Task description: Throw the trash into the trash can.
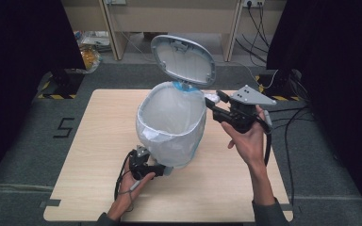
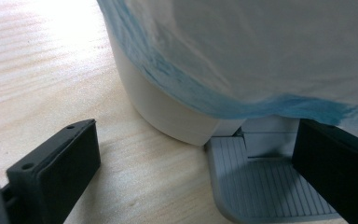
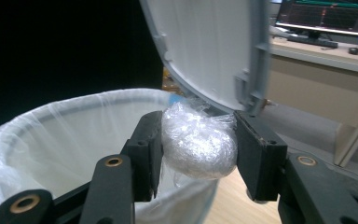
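Right gripper (image 3: 198, 147) clamped a crinkly plastic-wrap ball (image 3: 199, 145) by the glossy-lined pedal bin (image 1: 169, 125); left gripper (image 2: 196, 172) jaws apart over the ribbed grey pedal (image 2: 261, 186).

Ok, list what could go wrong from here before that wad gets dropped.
1. The plastic wad sits at the bin rim by the hinge; released now, it may fall outside the liner.
2. The raised lid depends on the left gripper pressing the pedal; a slip could drop it onto the right gripper.
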The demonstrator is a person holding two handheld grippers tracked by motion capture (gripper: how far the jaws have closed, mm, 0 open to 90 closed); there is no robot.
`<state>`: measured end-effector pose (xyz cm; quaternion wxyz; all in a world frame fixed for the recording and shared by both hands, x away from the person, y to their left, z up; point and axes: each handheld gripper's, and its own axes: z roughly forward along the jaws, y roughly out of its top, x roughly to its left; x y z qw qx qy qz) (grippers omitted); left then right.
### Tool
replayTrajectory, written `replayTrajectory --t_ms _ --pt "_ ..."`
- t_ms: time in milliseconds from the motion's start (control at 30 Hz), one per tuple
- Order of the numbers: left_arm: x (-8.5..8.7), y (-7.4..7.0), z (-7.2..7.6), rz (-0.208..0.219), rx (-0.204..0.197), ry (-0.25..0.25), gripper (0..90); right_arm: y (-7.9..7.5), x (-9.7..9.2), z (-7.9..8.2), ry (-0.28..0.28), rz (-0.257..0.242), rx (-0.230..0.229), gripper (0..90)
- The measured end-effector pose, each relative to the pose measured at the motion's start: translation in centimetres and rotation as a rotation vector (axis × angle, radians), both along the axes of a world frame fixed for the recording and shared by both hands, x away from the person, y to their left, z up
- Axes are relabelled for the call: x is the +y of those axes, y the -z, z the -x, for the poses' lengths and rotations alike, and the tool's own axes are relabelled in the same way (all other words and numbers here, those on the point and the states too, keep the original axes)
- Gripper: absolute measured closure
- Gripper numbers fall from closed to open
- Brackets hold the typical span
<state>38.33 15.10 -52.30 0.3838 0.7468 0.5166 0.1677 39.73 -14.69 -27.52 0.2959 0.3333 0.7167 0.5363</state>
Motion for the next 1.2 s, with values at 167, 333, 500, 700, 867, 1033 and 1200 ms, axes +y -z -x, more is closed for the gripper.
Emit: replayTrajectory --t_ms 167,333,500,700,867,1033,1200 --pt "0.0 0.0 0.0 0.002 -0.001 0.000 0.1 0.0 1.7 -0.6 -0.032 0.009 0.005 53.8" --pt "0.0 0.0 0.0 0.002 -0.001 0.001 0.1 0.3 3.5 -1.2 -0.066 0.019 0.016 53.8" --pt "0.0 0.0 0.0 0.002 -0.001 0.001 0.1 0.8 4.9 -1.8 -0.088 0.029 0.034 53.8" --pt "0.0 0.0 0.0 0.002 0.000 0.001 0.1 1.1 6.0 -2.4 -0.104 0.046 0.049 53.8" --pt "0.0 0.0 0.0 0.002 -0.001 0.002 0.1 1.6 6.9 -2.9 -0.118 0.058 0.071 53.7" --pt "0.0 0.0 0.0 0.002 -0.002 0.000 0.1 1.9 7.4 -3.2 -0.134 0.058 0.089 52.0" --pt "0.0 0.0 0.0 0.002 0.000 0.001 0.1 1.9 7.5 -3.3 -0.136 0.048 0.108 43.0"
